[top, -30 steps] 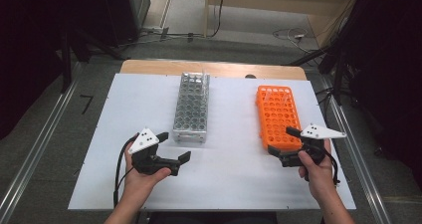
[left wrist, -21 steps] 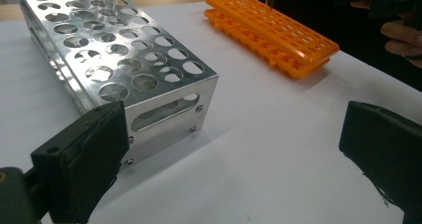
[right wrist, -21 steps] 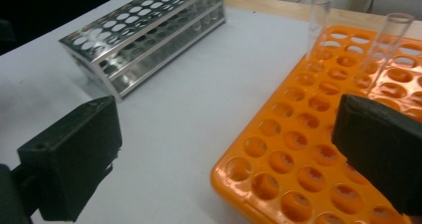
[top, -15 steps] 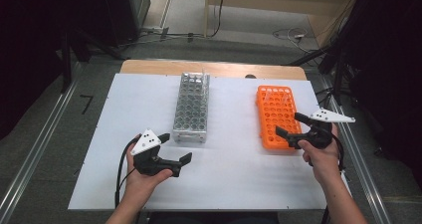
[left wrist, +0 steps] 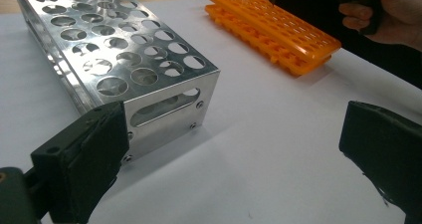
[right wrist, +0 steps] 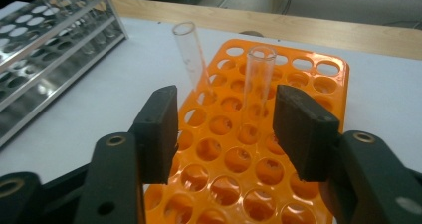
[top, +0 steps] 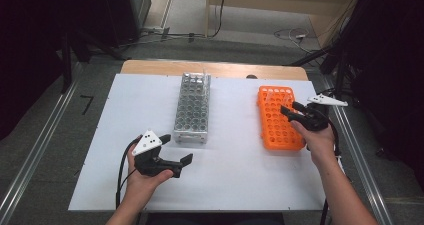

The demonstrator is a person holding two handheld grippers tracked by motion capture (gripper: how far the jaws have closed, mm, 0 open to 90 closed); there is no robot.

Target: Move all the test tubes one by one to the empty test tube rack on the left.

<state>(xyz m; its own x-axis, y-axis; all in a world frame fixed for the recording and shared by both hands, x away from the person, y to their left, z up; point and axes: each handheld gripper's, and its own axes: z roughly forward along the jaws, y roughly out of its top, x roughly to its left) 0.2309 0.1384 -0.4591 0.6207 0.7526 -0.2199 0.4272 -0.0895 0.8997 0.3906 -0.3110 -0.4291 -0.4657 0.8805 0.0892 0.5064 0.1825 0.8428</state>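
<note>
Right gripper open above orange rack, jaws flanking upright glass tube; left gripper open over desk

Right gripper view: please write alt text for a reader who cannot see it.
The right hand-held gripper is open above an orange rack, its jaws framing a clear tube standing in a hole. A second tube leans nearby; a metal rack lies left.

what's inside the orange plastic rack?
Two clear glass test tubes stand in far holes of the orange plastic rack; the other visible holes look empty. The right hand-held gripper covers some near holes.
</note>
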